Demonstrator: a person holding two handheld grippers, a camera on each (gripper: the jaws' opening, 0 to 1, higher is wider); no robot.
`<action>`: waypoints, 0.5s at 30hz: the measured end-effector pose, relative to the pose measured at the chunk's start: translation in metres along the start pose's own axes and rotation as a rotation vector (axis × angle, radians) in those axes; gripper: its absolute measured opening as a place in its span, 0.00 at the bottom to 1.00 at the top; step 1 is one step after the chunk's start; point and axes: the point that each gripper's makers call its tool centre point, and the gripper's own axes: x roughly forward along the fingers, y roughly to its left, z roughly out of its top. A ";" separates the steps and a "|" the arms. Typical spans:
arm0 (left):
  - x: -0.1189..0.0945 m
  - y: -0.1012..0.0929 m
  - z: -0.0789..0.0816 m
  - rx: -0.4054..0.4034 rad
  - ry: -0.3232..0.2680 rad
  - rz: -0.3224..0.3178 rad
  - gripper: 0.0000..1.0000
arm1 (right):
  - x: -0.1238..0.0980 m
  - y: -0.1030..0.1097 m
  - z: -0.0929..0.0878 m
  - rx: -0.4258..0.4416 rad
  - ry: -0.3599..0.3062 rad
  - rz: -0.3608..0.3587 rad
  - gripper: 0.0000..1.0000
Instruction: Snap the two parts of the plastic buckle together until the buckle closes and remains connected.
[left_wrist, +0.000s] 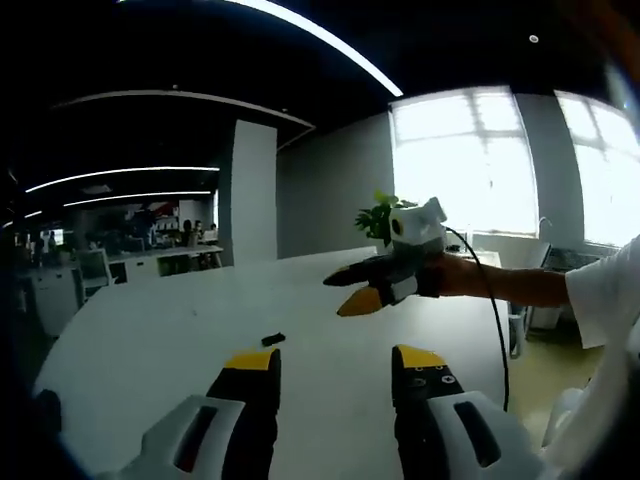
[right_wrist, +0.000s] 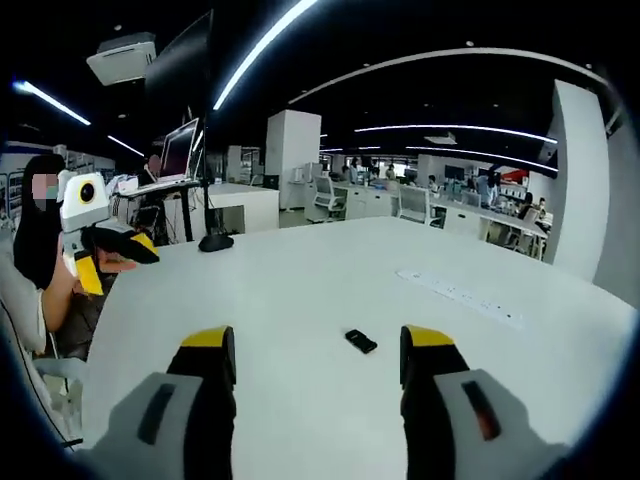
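Meanwhile both hand-held grippers, left (left_wrist: 335, 368) and right (right_wrist: 318, 348), gape empty above the buckle (right_wrist: 361, 341) on the table (right_wrist: 300, 280).

a broad white table (right_wrist: 300, 280) spans an open office. a potted green plant (left_wrist: 375, 215) stands at its far edge near bright windows (left_wrist: 465, 160). a white power strip (right_wrist: 460, 296) lies on the table, and a monitor (right_wrist: 180, 150) stands on a desk beyond.

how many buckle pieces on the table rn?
1 visible: a small dark buckle piece on the white table, between and beyond the right tool's jaws; also seen from the left view. A second part may be hidden.
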 end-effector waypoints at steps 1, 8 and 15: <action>-0.001 0.001 0.001 0.000 -0.005 0.007 0.50 | -0.005 0.003 0.000 0.002 -0.007 -0.008 0.70; -0.015 0.001 0.013 0.012 -0.036 0.053 0.59 | -0.044 0.019 0.000 -0.025 -0.033 -0.074 0.90; -0.035 0.007 0.016 0.020 -0.026 0.119 0.70 | -0.093 0.016 0.002 0.027 -0.056 -0.173 0.90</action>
